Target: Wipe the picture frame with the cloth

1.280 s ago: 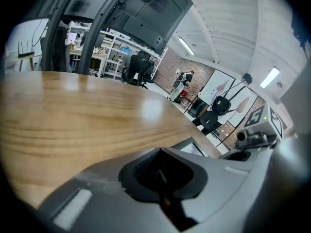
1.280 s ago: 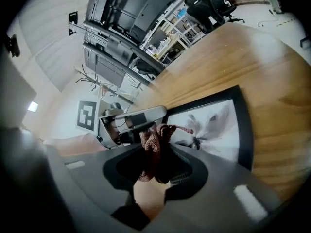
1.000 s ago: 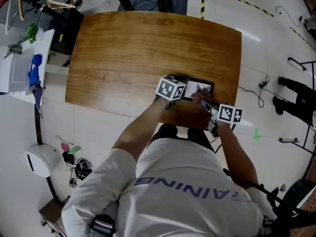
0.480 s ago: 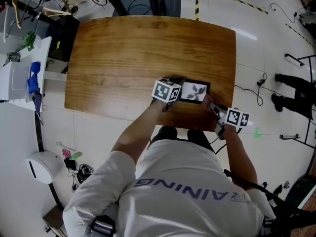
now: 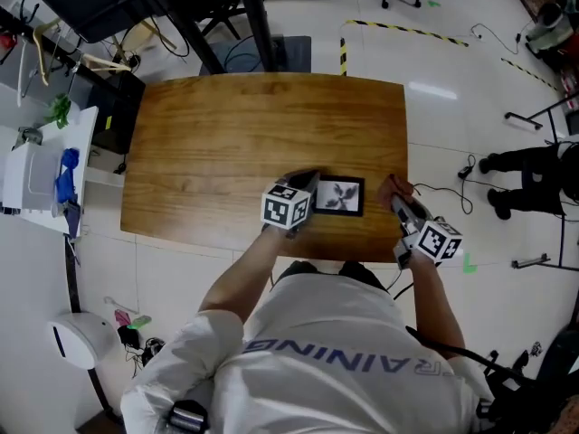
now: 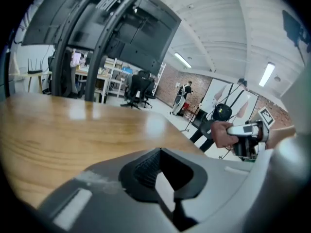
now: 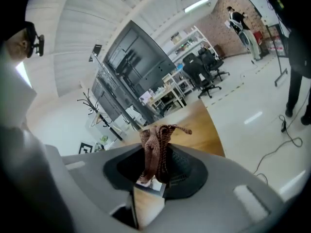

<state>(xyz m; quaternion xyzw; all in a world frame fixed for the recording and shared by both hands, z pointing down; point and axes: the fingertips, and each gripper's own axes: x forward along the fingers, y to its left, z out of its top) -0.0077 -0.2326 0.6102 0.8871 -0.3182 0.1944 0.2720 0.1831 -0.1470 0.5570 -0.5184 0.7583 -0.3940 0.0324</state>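
A small black picture frame point(image 5: 341, 196) with a pale flower print lies flat near the front edge of the wooden table point(image 5: 226, 134). My left gripper point(image 5: 308, 183) sits at the frame's left edge, jaws closed on it; in the left gripper view point(image 6: 163, 178) only a pale sliver shows between the pads. My right gripper point(image 5: 396, 197) hovers to the right of the frame, near the table's right edge, shut on a bunched brown cloth point(image 5: 393, 186). The cloth point(image 7: 156, 149) sticks up between the right gripper's point(image 7: 155, 171) pads and also shows from the left gripper view point(image 6: 221, 134).
A white cart point(image 5: 36, 143) with a blue item stands left of the table. A person in dark clothes point(image 5: 534, 165) stands on the floor to the right, with cables nearby. Black stand legs point(image 5: 258, 25) rise beyond the table's far edge.
My right gripper has drawn the cloth off the frame's glass and out to the right, past the frame's right edge. The left gripper has stayed on the frame's left edge.
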